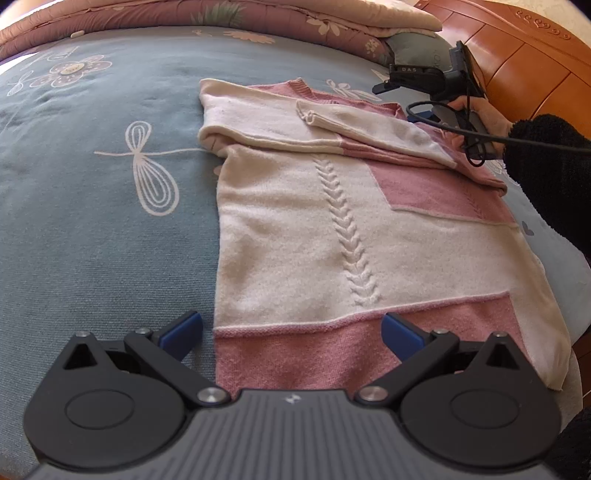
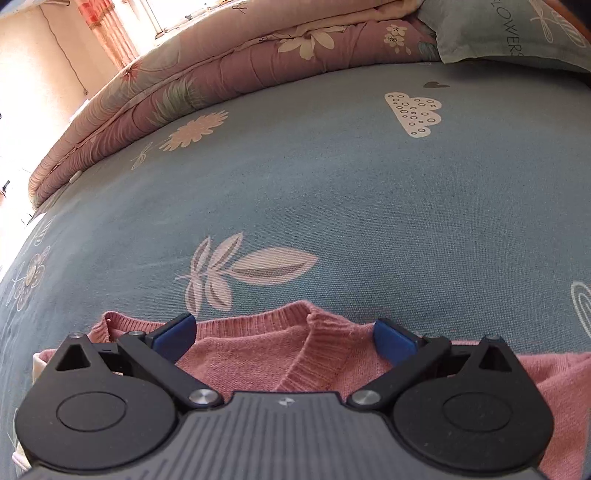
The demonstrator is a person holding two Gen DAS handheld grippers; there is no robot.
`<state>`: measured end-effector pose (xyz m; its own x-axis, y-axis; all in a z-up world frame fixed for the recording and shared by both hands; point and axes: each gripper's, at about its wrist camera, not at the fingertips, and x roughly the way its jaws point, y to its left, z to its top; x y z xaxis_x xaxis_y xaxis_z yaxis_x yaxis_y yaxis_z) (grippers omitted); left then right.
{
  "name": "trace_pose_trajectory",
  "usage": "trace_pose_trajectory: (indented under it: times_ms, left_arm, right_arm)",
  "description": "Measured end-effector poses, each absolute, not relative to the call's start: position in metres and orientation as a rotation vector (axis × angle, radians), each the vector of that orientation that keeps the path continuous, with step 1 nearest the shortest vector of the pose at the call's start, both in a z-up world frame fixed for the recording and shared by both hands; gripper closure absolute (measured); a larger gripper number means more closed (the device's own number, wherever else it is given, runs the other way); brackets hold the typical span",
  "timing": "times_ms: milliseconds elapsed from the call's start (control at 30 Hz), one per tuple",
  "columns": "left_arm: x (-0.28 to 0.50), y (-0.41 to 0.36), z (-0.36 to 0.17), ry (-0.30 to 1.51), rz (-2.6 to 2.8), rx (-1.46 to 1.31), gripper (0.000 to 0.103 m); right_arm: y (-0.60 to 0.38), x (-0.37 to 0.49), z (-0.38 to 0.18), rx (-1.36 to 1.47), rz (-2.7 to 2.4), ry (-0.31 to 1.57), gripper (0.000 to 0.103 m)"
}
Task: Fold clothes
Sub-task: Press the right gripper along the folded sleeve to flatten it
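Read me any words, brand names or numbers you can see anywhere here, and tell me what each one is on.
"DAS" on the black body of the right gripper, seen from the left wrist view.
"FLOWERS" on the pale blue pillow; the last letter is cut off by a fold.
A small white logo on the left gripper body has no readable letters.

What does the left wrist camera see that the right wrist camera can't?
Only the left wrist view shows the sweater's cream front, its folded-in sleeves, the pink hem, and a hand holding the right tongs. Only the right wrist view shows the pink collar up close, a cloud print and a bright window. Both show the sweater, blue bedsheet, pink quilt and open tongs: left, right.
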<state>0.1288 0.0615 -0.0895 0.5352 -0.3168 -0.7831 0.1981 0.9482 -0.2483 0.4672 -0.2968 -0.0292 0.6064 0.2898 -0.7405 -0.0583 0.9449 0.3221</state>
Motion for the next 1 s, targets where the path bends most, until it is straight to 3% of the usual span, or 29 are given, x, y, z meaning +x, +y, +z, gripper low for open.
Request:
trace_pose_trajectory:
  times_ms: [167, 333, 500, 767, 1000]
  left_arm:
    - [0.129, 0.063, -0.090, 0.951, -0.315, -0.147, 0.001]
    - [0.128, 0.064, -0.090, 0.945, -0.321, -0.145, 0.001]
    - [0.127, 0.061, -0.086, 0.944, -0.311, -0.109, 0.001]
    - [0.124, 0.058, -0.082, 0.913, -0.320, -0.026, 0.001]
    - [0.123, 0.062, -0.083, 0.898, -0.331, 0.037, 0.001]
  right_arm:
    - [-0.306, 0.446, -0.008, 0.297, 0.215, 0.893, 0.000]
    - [-0.315, 0.444, -0.034, 0.287, 0.184, 0.950, 0.000]
    - [-0.303, 0.457, -0.025, 0.280, 0.156, 0.909, 0.000]
    - [-0.216, 0.447, 0.003, 0.158, 0.374, 0.932, 0.000]
    - [-0.126, 0.464, -0.032, -0.045, 0.364, 0.946, 0.000]
